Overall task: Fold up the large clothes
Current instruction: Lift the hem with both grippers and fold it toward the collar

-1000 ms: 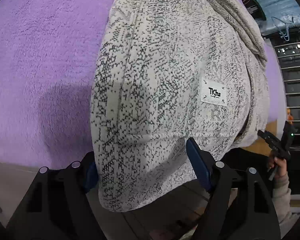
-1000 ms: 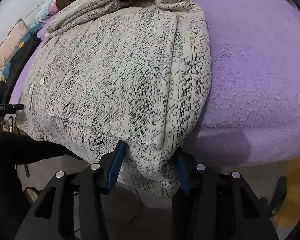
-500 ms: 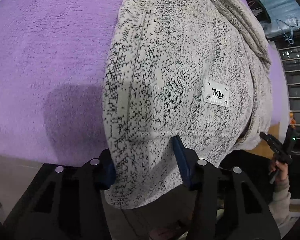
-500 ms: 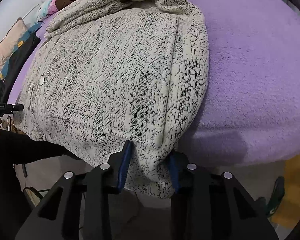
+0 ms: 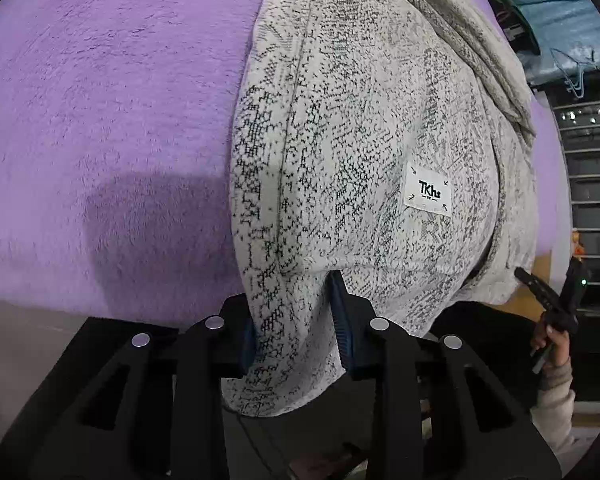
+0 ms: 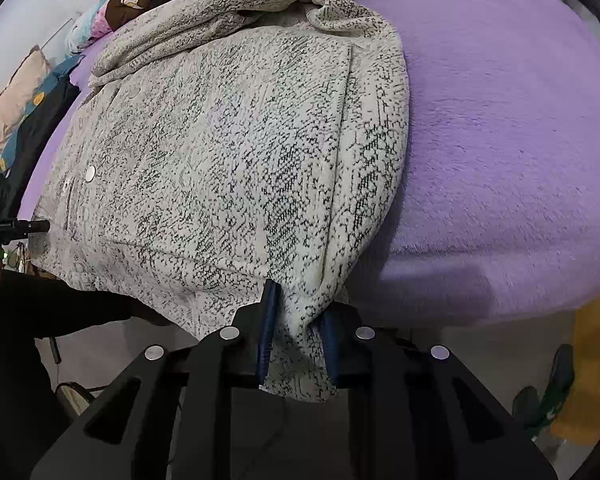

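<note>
While jaws just closing, left claw (image 5: pixel 296 320) & right claw (image 6: pixel 296 332) pinch jacket (image 5: pixel 360 140) hem

White label (image 5: pixel 428 193) on jacket (image 5: pixel 360 120): probably "TKhs".

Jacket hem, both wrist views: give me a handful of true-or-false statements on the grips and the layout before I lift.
1. The left gripper has the jacket hem bunched between its pads. True; its jaws have just been closing.
2. The right gripper hangs open above bare blanket. False: its jaws, just closing too, pinch the jacket's hem corner.
3. The jacket lies on a purple blanket. True.
4. The white label sits between the left gripper's pads. False: it lies on the jacket's front, well above them.
5. A round snap button shows in the right wrist view. True.
</note>
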A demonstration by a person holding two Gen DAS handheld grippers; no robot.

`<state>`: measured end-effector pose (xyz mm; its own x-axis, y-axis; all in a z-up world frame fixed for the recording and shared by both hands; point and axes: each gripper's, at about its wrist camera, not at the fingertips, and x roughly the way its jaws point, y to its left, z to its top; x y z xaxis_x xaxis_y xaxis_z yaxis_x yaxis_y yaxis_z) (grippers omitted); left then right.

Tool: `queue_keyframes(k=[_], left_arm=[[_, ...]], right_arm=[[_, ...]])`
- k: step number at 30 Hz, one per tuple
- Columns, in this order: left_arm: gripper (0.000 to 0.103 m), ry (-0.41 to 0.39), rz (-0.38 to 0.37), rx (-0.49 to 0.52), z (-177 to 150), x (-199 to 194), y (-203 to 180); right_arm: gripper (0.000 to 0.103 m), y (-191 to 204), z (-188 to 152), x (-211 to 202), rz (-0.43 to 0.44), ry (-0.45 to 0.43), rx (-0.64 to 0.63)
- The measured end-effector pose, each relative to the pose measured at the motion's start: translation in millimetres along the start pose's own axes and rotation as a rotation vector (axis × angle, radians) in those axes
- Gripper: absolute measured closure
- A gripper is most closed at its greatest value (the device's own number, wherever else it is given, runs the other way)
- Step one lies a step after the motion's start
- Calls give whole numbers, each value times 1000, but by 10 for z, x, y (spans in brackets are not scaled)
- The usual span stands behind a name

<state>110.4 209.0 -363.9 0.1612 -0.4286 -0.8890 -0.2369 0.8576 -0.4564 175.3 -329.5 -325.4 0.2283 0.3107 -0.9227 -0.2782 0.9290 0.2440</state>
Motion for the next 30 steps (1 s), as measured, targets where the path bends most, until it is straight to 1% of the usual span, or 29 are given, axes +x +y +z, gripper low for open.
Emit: queue_keyframes(k=[2,5,9,15,16,21,23,27,30], left_arm=[[75,-3,5,11,-8,-18,-7],[77,-12,-5,8,-18,-78,-1],[80,-26,-38,-21,-54,-152,28],[84,-37,-70,-22,-80,-225,-71],[85,-39,-91,-31,-83,-250,-68],[87,-46,-132,-35,-71,-370,-100],[87,-48,-145,-36,-58,-407,-140],[87,-56,-139,-20,-8,-486,-271],[88,-53,-121,-17,0,-551,-337]], right_arm=[[85,-11,-1,-30,6,-1,8],[86,-61,8,-105,44,-9,42],[90,-109,29,-187,95,-11,67],[93,-110,98,-304,174,-14,97],[93,-110,108,-331,185,-17,100],[94,-43,164,-456,195,-35,89],[94,-39,187,-516,212,-46,100],[94,-58,221,-645,261,-78,124],[94,-30,275,-726,278,-95,114]])
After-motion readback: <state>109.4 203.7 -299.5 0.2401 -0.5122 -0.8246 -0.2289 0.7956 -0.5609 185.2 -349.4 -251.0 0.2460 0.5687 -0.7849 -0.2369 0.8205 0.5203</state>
